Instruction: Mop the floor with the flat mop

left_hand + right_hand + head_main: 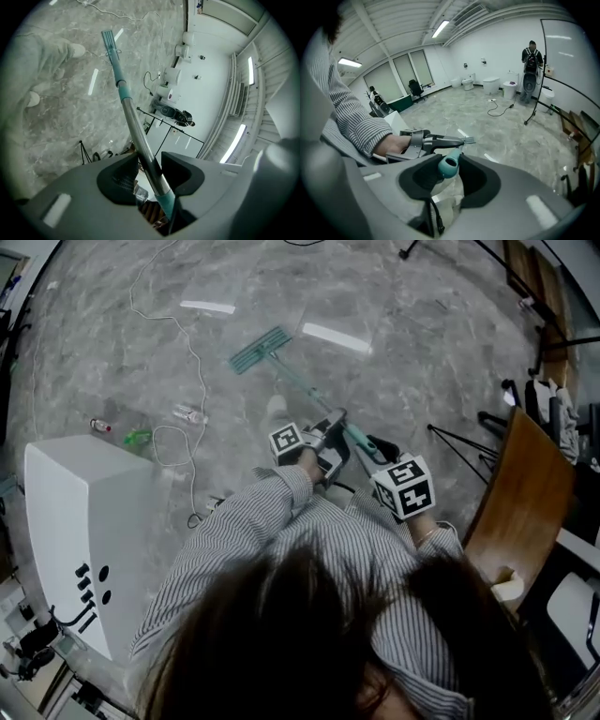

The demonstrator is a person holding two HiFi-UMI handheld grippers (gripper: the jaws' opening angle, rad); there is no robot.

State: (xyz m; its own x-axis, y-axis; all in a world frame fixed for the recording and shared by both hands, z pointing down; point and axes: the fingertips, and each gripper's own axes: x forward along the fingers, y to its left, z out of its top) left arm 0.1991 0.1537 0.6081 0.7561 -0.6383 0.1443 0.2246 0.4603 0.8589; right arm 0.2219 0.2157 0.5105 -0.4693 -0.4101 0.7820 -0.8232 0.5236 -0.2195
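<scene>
The flat mop lies with its teal head (258,350) flat on the grey marble floor ahead of me. Its pole (305,390) slants back to both grippers. My left gripper (330,427) is shut on the metal pole (140,136), which passes straight between its jaws (151,165); the mop head (110,41) shows far down the pole. My right gripper (380,448) is shut on the teal handle end (449,165), higher up the pole and closer to me. In the right gripper view the left gripper (426,140) and the mop head (469,139) show beyond the jaws.
A white cabinet (84,531) stands at my left. A thin cable (192,381), small bottles (190,414) and a green item (138,438) lie on the floor. A wooden panel (520,493) and a tripod (459,442) are at right. A person (530,70) stands far off.
</scene>
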